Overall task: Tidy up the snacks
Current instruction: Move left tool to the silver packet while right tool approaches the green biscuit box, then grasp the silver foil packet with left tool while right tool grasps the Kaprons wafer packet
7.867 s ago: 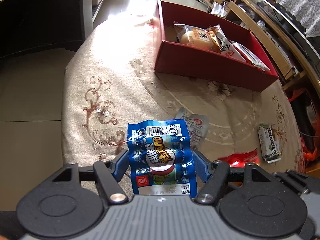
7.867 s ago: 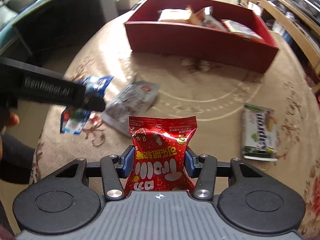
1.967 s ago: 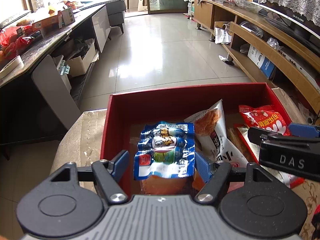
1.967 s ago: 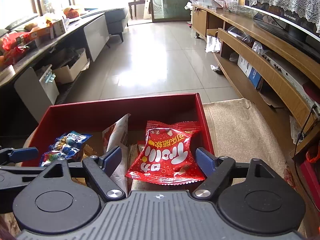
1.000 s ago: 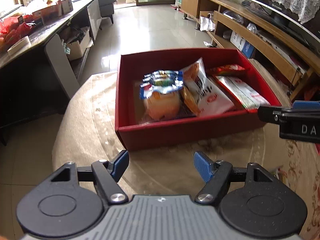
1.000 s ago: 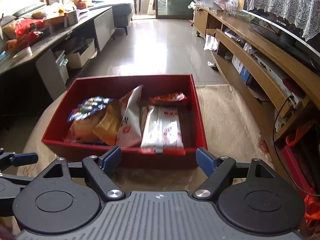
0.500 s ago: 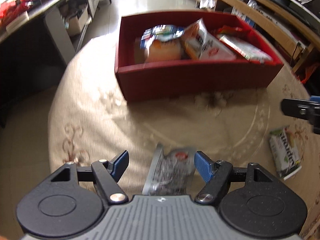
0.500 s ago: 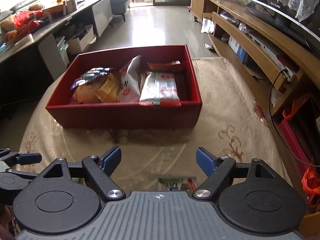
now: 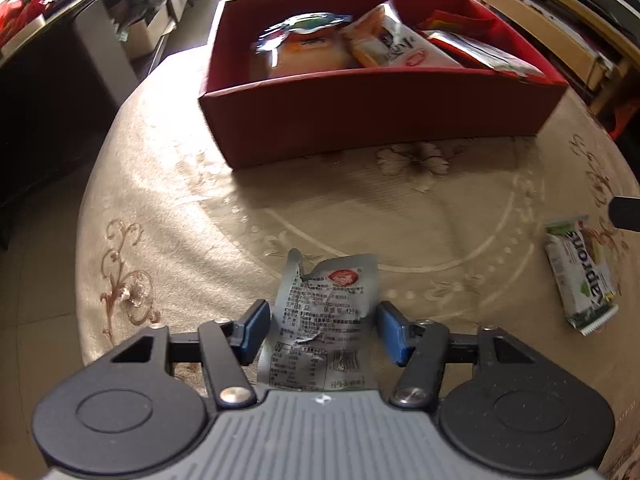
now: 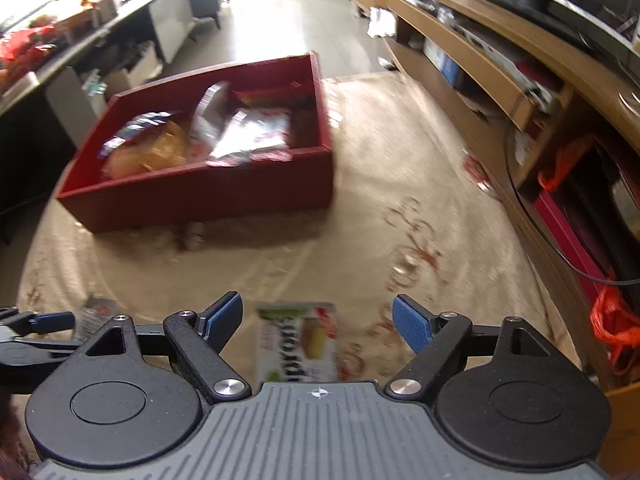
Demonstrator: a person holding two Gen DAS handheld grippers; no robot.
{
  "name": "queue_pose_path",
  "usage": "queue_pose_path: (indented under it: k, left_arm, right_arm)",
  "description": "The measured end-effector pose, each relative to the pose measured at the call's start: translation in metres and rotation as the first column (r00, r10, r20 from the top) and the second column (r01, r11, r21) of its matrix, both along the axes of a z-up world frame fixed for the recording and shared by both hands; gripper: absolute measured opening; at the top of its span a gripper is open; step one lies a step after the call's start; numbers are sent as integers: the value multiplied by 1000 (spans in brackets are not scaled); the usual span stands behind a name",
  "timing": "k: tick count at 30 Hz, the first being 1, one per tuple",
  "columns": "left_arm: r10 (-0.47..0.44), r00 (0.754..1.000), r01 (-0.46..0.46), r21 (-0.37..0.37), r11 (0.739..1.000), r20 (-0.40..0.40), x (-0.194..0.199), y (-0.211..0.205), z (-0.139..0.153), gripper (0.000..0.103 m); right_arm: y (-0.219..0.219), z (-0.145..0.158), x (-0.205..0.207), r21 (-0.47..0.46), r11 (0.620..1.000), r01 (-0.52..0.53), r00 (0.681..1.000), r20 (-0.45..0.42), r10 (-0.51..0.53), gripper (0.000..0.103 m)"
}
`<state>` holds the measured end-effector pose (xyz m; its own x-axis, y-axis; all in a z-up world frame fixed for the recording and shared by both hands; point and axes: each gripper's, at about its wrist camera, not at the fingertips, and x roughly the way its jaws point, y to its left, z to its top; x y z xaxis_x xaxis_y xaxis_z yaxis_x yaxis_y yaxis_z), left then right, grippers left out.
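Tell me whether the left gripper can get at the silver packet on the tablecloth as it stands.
Probably yes: the silver packet lies flat between the left gripper's closing fingers, nothing on it or across it, though the pads don't look pressed on it yet.

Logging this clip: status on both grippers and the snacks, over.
Left gripper closing around silver packet, pads not yet pressing. Right gripper open over green packet. Red box ahead, nothing in the way.

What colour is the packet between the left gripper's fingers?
Silver-grey with black print and a red logo, clearest in the left wrist view.
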<state>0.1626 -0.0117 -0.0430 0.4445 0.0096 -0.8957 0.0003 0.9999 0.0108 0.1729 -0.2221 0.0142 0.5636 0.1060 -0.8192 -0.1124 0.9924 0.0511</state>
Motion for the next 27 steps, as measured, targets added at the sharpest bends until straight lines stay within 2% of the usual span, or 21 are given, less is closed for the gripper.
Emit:
queue_pose_path:
  k: [4,12,17,22,24,27]
  left_arm:
    - [-31,1000,31,-24,999,-1,-3,-6,3,51]
    - [-50,999,51,-69,996,13,-4,-4,12,51]
    - [-60,998,60,-59,996,3,-5,-2,9,51]
    - [-82,997,82,-42,996,6,-5,-5,6,52]
    - [-86,996,86,-39,996,5,-5,-5,5,52]
    - [-87,996,87,-41,995,-5,-5,-5,3,52]
  right_arm:
    - [-5,-13,2,-15,1000,19,999,-43,-20,86]
    - [21,-35,8,-39,998,-50,991,-123,45,87]
    - [40,-49,7,-122,988,-94,987,-140,76,82]
    - [39,-49,6,-110,991,-75,989,-136,59,83]
    - [40,-49,6,-112,991,-71,989,-135,56,86]
    - [38,-54,11,-77,994,-83,980,-190,67,103]
